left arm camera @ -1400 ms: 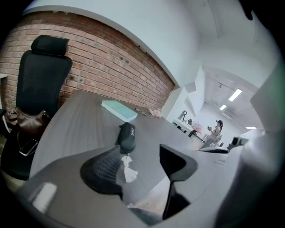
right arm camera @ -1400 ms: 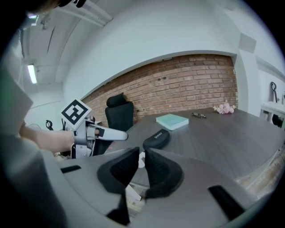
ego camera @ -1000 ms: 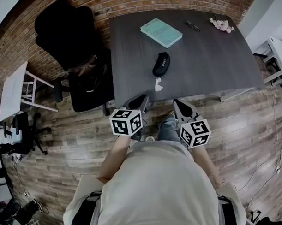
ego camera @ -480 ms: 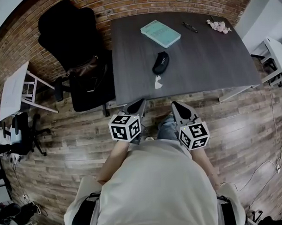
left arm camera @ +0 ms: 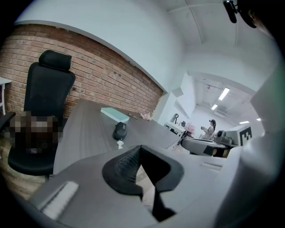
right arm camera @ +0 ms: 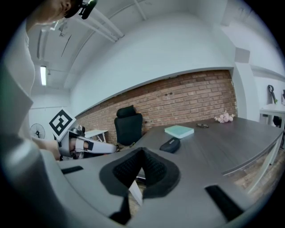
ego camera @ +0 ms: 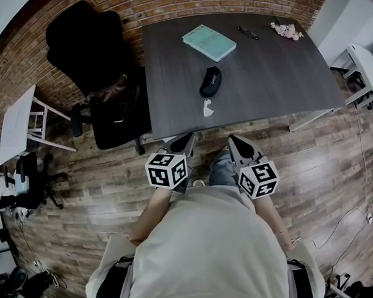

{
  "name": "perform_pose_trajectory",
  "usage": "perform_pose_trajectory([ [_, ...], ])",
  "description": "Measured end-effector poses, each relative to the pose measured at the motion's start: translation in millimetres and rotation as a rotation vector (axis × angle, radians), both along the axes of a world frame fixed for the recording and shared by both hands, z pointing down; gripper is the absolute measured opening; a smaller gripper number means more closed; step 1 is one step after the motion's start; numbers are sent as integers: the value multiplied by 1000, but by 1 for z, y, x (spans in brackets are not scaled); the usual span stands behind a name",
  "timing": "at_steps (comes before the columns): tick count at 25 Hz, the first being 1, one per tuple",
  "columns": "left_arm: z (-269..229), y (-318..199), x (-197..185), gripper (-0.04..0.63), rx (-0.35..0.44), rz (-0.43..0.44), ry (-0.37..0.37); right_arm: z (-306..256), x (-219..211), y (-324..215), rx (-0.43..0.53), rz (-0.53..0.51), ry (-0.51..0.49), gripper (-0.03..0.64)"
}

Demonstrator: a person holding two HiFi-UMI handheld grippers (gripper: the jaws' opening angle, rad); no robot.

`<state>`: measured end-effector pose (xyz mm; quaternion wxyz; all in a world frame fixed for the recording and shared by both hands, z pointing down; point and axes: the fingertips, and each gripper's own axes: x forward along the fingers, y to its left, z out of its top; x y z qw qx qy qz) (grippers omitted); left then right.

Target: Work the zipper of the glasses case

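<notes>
Black glasses case (ego camera: 211, 82) laid on a dark grey table (ego camera: 280, 75), well ahead of both grippers, white pull tag (ego camera: 207, 108) on its nearer end, teal book (ego camera: 209, 42) beyond it, left gripper (ego camera: 187, 139) and right gripper (ego camera: 235, 141) held short of the table edge, jaws pressed together, nothing gripped.

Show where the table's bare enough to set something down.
Widest bare patch: right half of the table, between the glasses case and the right edge, nearer than the pink flowers. Narrower strip along the left edge beside the case. Crowded: far edge, with the teal book, pen-like item and flowers.
</notes>
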<state>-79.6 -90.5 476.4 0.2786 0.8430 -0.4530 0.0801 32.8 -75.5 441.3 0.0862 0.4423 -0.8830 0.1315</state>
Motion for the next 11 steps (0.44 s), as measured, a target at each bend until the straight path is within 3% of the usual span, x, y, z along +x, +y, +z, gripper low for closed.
perform_pose_trajectory([
  [11,0,-10,5,11,-4,28,8,-6,4,-11,4,12,-28,2],
])
